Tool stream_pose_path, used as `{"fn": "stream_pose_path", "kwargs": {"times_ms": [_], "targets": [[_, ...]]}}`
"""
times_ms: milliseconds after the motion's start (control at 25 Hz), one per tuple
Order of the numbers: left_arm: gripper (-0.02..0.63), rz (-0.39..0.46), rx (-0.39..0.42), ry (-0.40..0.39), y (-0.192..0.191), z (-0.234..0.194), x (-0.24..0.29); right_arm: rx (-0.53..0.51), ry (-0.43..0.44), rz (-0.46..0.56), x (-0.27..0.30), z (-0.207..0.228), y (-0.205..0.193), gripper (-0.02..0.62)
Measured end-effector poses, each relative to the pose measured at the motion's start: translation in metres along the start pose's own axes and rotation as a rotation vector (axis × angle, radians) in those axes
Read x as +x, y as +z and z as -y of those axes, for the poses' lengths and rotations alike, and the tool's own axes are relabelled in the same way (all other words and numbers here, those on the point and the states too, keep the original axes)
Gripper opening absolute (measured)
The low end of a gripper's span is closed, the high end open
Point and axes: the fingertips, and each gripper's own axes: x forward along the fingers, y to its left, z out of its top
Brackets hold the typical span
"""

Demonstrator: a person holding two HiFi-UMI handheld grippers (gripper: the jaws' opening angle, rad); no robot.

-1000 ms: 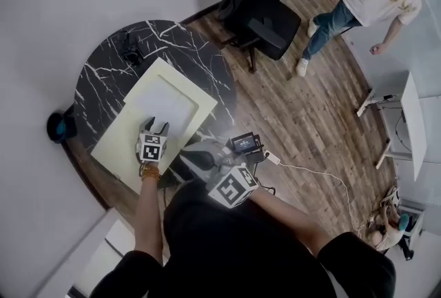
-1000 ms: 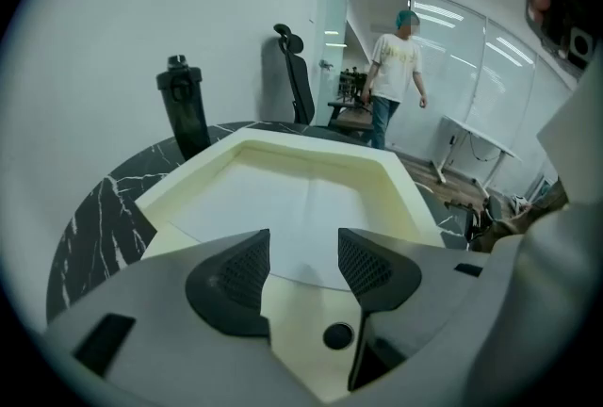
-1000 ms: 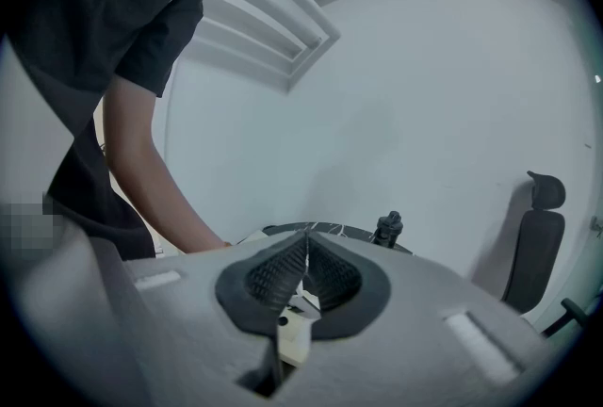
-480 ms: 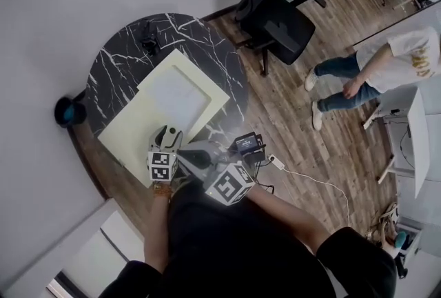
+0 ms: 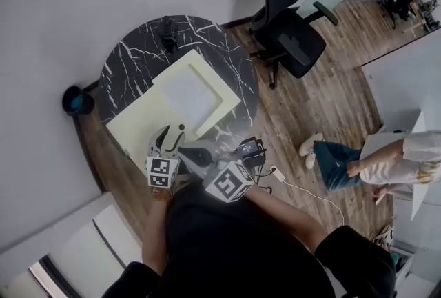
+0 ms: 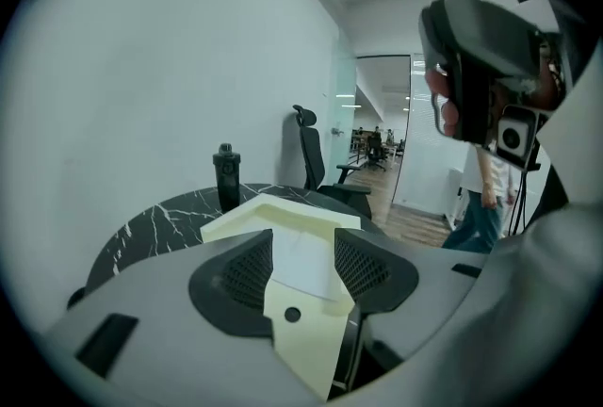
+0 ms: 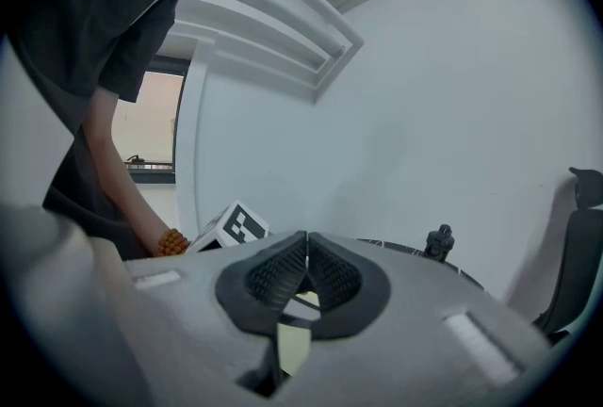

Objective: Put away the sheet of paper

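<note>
A white sheet of paper (image 5: 187,93) lies in the far half of an open pale yellow folder (image 5: 138,127) on the round black marble table (image 5: 127,65). My left gripper (image 5: 171,131) hangs over the folder's near edge, raised off it. Its jaws stand open and have just been closing a little, with nothing between them. In the left gripper view the left gripper (image 6: 303,250) frames the paper (image 6: 306,264) and the folder (image 6: 283,212) beyond. My right gripper (image 5: 189,152) is close beside the left one. In the right gripper view the right gripper (image 7: 306,245) has its pads touching, holding nothing.
A black bottle (image 5: 167,41) stands at the table's far edge. A black office chair (image 5: 293,34) is behind the table on the wood floor. A power strip with a cable (image 5: 275,169) lies on the floor, and a person (image 5: 358,162) stands at the right.
My left gripper has drawn back from over the sheet to the folder's near edge and risen. The person in the background has walked to the right.
</note>
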Motion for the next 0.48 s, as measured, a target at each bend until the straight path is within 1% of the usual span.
{"fn": "stream_pose_path", "kwargs": {"times_ms": [120, 200, 280, 360, 400, 440, 480], "targets": [[0.173, 0.061, 0.046, 0.023, 0.028, 0.000, -0.028, 0.007, -0.002, 0.004, 0.003, -0.006, 0.002, 0.005], [0.115, 0.120, 0.093, 0.041, 0.050, 0.001, -0.045, 0.009, -0.004, 0.006, 0.005, -0.008, 0.004, 0.005], [0.101, 0.174, 0.134, 0.062, 0.070, 0.001, -0.061, 0.004, -0.005, 0.010, 0.006, -0.010, 0.009, 0.005], [0.075, 0.220, 0.169, 0.084, 0.088, 0.001, -0.076, -0.002, -0.013, 0.033, 0.008, -0.011, 0.015, 0.005], [0.073, 0.243, 0.182, 0.094, 0.097, 0.002, -0.083, -0.004, -0.020, 0.047, 0.008, -0.010, 0.018, 0.005], [0.064, 0.268, 0.186, 0.104, 0.106, 0.002, -0.091, -0.002, -0.028, 0.063, 0.008, -0.010, 0.022, 0.005], [0.052, 0.297, 0.170, 0.117, 0.115, 0.003, -0.099, 0.004, -0.038, 0.078, 0.007, -0.008, 0.027, 0.005]]}}
